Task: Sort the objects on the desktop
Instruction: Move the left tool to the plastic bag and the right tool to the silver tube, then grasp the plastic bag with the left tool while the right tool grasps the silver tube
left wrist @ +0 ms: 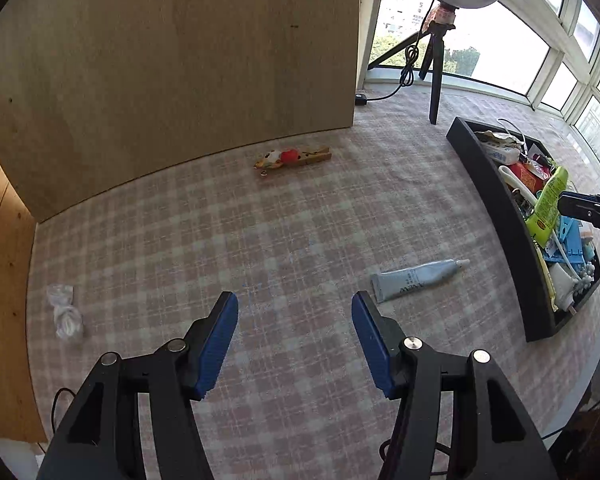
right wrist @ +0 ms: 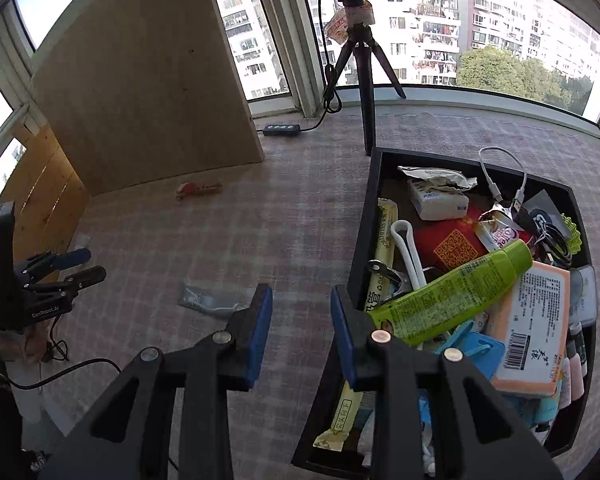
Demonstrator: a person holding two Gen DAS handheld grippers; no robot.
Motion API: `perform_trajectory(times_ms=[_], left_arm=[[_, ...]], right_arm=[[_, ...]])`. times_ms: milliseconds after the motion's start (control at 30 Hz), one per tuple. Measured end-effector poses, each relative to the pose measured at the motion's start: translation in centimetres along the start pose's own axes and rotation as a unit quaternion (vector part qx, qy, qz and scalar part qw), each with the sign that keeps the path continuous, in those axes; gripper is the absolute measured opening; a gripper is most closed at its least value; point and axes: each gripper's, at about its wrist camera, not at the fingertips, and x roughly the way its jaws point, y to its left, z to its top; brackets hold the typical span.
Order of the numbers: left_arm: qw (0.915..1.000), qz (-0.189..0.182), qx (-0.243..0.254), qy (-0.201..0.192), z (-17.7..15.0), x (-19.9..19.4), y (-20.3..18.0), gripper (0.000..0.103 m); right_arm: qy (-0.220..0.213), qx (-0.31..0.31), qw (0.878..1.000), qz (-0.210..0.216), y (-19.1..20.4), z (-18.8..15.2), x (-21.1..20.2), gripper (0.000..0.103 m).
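Left gripper (left wrist: pixel 295 338): blue pads spread wide, nothing between them, held above the checked cloth (left wrist: pixel 220 232). Right gripper (right wrist: pixel 301 322): pads parted, nothing held, poised over the near-left rim of the black tray (right wrist: pixel 360 216).

Loose items on the cloth:
- Grey tube (left wrist: pixel 418 278), just ahead and right of the left gripper's right pad; in the right wrist view it lies just ahead-left of that gripper.
- White wad (left wrist: pixel 65 312), well off to the left gripper's left; material cannot be told.
- Wooden clip (left wrist: pixel 294 157) with a red ornament, far ahead of the left gripper, near the foot of the board (left wrist: pixel 180 60).

Tray contents: heaped. A green tube (right wrist: pixel 452 296) lies on top, just ahead-right of the right gripper, with packets, a cable and a blue piece around it.

Assessment: sorting appears mostly done, the bulk being in the tray. Three items appear outstanding. The grey tube is nearest to both grippers.
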Motion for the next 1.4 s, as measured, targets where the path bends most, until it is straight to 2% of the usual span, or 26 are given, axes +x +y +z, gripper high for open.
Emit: perform_trajectory(times_ms=[100,167,300,467,600,733,933,1033,1233,1400], left_arm=[[0.9995,0.009,-0.028,0.009,-1.5,0.3,2.3,0.056],[0.9985,0.019,-0.050,0.014,-2.4,0.5,3.9,0.056],[0.9953,0.036,-0.087,0.022,-4.0,0.6,7.1,0.056],[0.9895,0.055,-0.132,0.023,-5.1,0.3,11.0,0.057],[0.9839,0.067,-0.164,0.021,-5.5,0.1,13.9,0.058],[0.9753,0.081,-0.205,0.021,-5.7,0.4,17.0,0.058],[0.9579,0.097,-0.269,0.023,-5.4,1.5,21.7,0.060],[0.9510,0.112,-0.287,0.028,-5.2,2.3,23.3,0.061],[0.9468,0.125,-0.293,0.045,-4.9,4.3,25.0,0.062],[0.9448,0.133,-0.295,0.055,-4.8,5.7,25.6,0.062]], right_arm=[[0.034,-0.051,0.998,0.018,2.5,-0.4,2.4,0.033],[0.052,-0.079,0.995,0.026,4.0,-0.7,4.0,0.039],[0.087,-0.144,0.985,0.031,7.0,-1.4,6.9,0.040],[0.111,-0.236,0.965,0.001,10.4,-1.9,9.9,0.046],[0.136,-0.275,0.952,-0.014,11.7,-2.2,12.1,0.046],[0.144,-0.296,0.944,-0.024,12.2,-2.1,13.4,0.046],[0.153,-0.304,0.940,-0.026,12.4,-2.2,14.7,0.046],[0.153,-0.297,0.942,-0.016,12.1,-2.1,14.8,0.046],[0.153,-0.261,0.953,-0.002,11.0,-1.7,14.8,0.045],[0.139,-0.231,0.963,-0.007,10.3,-1.4,14.5,0.035]])
